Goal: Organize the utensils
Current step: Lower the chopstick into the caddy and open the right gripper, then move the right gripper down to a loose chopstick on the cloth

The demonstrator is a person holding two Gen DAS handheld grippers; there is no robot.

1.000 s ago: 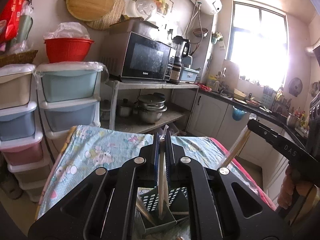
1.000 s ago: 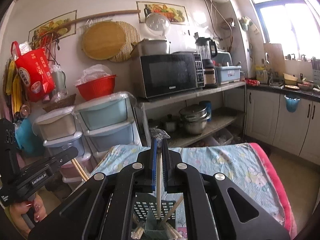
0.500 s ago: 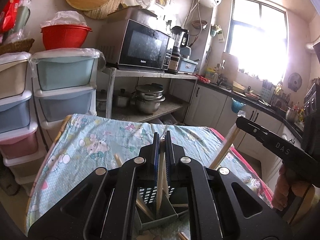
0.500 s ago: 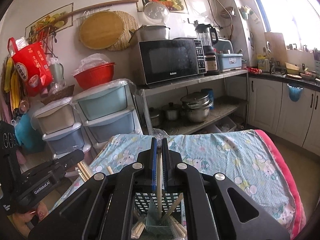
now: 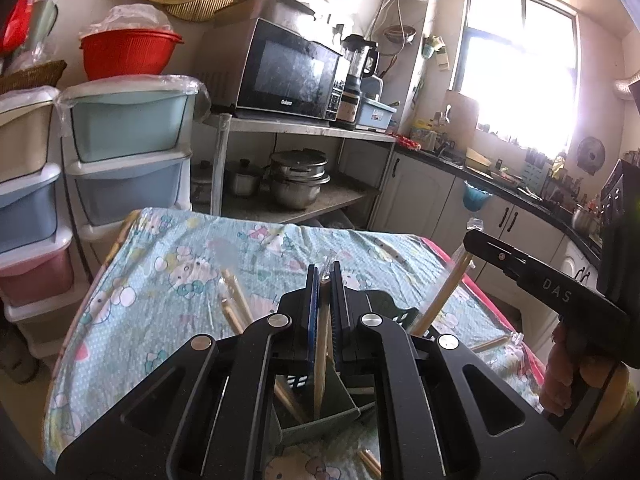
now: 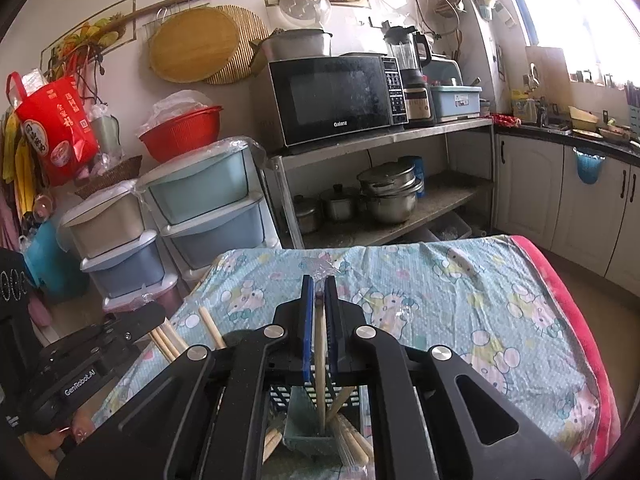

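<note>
Holder [image 5: 316,420] base behind fingers [image 5: 311,312]

A grey-green utensil holder [image 6: 310,436] with a dark latticed back wall stands on the cartoon-print tablecloth [image 6: 460,304]. One pale wooden chopstick [image 6: 319,360] stands nearly upright with its lower end down inside the holder and a scrap of clear wrapper at its top; another chopstick [image 5: 320,360] stands the same way in the holder's nearer compartment. More chopsticks lean slanted inside the holder. Left of the holder, several loose chopsticks [image 5: 236,300] lie flat on the cloth.
</note>
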